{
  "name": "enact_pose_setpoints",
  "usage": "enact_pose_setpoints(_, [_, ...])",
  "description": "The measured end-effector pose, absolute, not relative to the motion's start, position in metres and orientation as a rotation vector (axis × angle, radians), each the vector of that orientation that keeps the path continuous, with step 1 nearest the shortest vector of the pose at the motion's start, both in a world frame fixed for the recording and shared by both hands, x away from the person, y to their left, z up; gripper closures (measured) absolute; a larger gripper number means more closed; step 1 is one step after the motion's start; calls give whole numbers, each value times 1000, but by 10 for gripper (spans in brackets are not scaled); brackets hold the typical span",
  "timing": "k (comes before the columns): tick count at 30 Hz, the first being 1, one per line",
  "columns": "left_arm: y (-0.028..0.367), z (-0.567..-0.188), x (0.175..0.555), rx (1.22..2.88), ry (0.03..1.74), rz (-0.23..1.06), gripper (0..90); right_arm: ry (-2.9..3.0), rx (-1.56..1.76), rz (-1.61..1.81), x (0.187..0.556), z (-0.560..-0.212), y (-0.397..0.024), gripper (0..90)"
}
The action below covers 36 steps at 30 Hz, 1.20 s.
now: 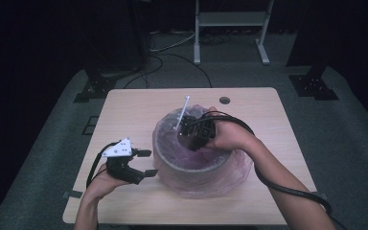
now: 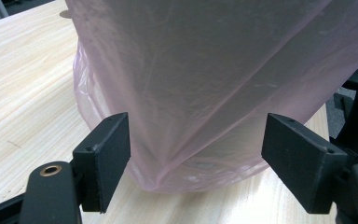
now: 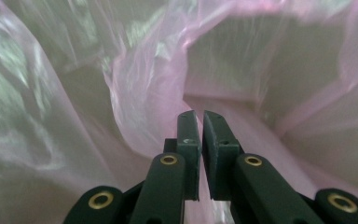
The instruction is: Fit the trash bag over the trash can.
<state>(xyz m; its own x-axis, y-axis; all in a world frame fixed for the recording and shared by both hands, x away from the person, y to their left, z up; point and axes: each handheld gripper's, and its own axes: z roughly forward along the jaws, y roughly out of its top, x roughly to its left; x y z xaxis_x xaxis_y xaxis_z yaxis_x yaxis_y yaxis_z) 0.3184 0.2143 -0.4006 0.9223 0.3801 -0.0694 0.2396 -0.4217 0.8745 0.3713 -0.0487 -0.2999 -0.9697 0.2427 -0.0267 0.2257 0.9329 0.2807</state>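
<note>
Pink bin liner (image 1: pixel 230 179) draped over a round bin (image 1: pixel 191 165) mid-table, right gripper (image 3: pixel 201 122) down inside it, jaws clenched with no plastic visibly pinched, left gripper (image 2: pixel 196 158) wide apart, straddling the outer wall near the front edge, untouched.

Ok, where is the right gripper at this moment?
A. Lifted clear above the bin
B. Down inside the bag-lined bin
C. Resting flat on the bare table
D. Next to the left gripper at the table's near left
B: in the high view the right gripper reaches down inside the rim of the bin, and its own view has pink bag all around its nearly closed jaws.
</note>
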Motion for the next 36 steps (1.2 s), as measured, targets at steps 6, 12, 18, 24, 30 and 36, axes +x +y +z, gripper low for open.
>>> enact_pose_setpoints(6, [210,-401,319,2028,430,182,226,3023,392,368,369,-304,-63,860])
enact_pose_setpoints(12, [202,-399,319,2005,377,239,340,3023,381,415,367,-301,-64,859])
enact_pose_setpoints(18, [198,-400,316,2004,319,255,699,3029,360,435,366,-302,-55,856])
enact_pose_setpoints(24, [201,-407,318,2032,343,227,900,3033,361,407,368,-306,-57,861])
enact_pose_setpoints(30, [204,-416,322,2071,406,207,900,3035,367,377,368,-309,-60,872])
enact_pose_setpoints(36, [208,-428,326,2113,459,178,900,3026,387,319,370,-313,-63,885])
